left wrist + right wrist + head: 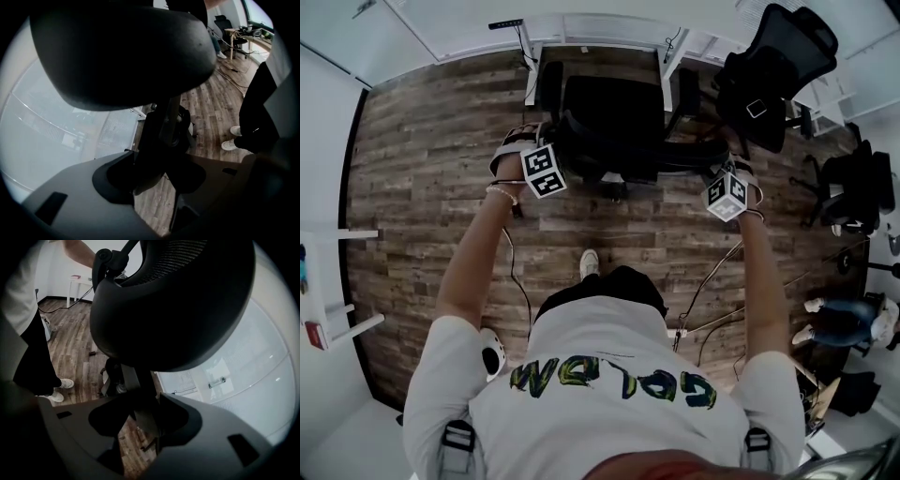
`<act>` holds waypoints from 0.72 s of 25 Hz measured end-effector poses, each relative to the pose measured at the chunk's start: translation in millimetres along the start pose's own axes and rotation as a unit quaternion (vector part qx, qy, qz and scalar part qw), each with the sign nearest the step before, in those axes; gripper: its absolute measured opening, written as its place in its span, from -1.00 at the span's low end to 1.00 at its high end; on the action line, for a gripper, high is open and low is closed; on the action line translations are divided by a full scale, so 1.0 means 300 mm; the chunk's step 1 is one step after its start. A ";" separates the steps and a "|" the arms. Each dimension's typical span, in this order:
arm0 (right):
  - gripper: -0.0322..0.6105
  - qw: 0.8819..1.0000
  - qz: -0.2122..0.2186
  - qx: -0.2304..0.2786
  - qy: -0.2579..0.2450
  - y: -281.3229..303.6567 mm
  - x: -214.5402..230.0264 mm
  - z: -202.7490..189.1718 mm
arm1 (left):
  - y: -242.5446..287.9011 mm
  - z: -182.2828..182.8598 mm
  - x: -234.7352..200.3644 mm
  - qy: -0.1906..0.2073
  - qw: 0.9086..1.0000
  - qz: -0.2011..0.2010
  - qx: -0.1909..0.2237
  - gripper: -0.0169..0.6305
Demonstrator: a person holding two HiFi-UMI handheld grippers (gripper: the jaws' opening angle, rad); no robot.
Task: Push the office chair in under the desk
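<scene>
A black office chair (614, 112) stands at the white desk (600, 39), its seat partly under the desktop and its back toward me. My left gripper (532, 146) is at the chair's left side. In the left gripper view the armrest pad (122, 51) fills the top, and the left gripper (157, 174) is shut on the armrest post (161, 126). At the chair's right side, my right gripper (727, 174) holds the other armrest. There the right gripper (140, 417) is shut on the post (136, 390) below the pad (173, 310).
A second black chair (778, 66) stands tilted at the desk's right end, and a third (855, 187) at the right edge. A person's legs (839, 321) show at the right. Cables (712, 281) trail across the wood floor. White furniture (337, 319) stands on the left.
</scene>
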State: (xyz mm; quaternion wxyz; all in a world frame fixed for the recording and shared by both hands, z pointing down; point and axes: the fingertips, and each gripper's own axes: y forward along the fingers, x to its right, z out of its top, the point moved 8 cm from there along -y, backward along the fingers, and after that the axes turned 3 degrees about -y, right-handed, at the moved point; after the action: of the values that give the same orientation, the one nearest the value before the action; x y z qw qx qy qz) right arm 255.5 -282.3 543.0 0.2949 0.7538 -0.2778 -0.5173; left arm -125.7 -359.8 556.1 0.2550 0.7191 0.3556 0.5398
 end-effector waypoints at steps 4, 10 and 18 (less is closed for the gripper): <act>-0.26 1.000 0.002 -0.003 0.002 0.058 0.061 0.010 | 0.059 0.003 -0.069 0.002 1.000 0.000 0.001 -0.30; -0.26 1.000 -0.007 0.002 0.003 0.150 0.155 0.004 | 0.146 0.022 -0.158 0.000 1.000 0.005 0.002 -0.30; -0.26 1.000 -0.006 0.013 0.001 0.274 0.315 -0.011 | 0.263 0.055 -0.302 -0.005 1.000 0.011 0.011 -0.29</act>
State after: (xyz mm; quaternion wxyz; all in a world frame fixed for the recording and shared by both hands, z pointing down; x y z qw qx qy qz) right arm 278.5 -405.4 545.9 0.2822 0.7596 -0.2797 -0.5149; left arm -106.2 -479.4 556.8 0.2429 0.7288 0.3522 0.5347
